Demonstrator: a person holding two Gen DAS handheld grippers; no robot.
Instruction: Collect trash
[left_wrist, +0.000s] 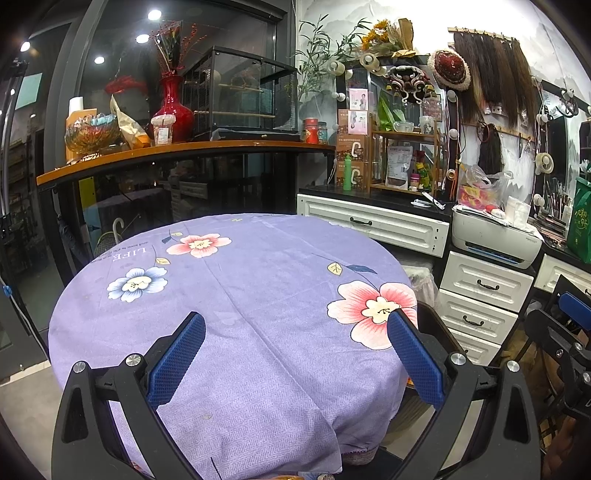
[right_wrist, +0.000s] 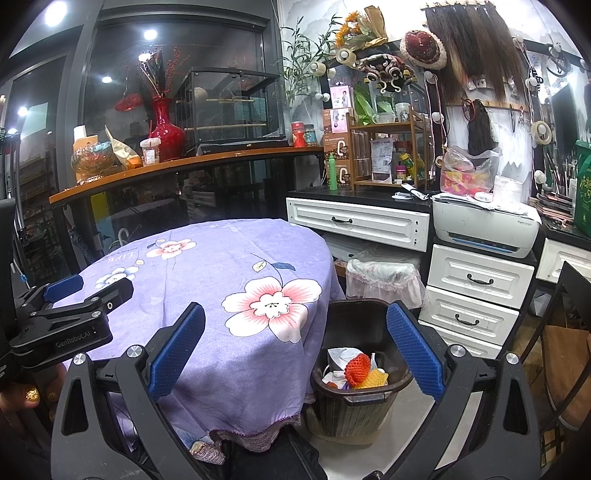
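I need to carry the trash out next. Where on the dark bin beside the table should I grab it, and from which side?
Grip the flat handle bar on the near rim of the bin, coming down from above and in front with the right gripper. The bar stands off the wall, leaving a slot for a finger. The bin stands upright and open, and the tablecloth crowds its left side.

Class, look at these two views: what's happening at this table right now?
A person holds a hand-held gripper in each hand over a round table with a purple floral cloth. The left hand-held gripper and right hand-held gripper are both open and holding nothing. No trash shows on the cloth; the dark bin beside the table already holds orange and yellow netting and paper.
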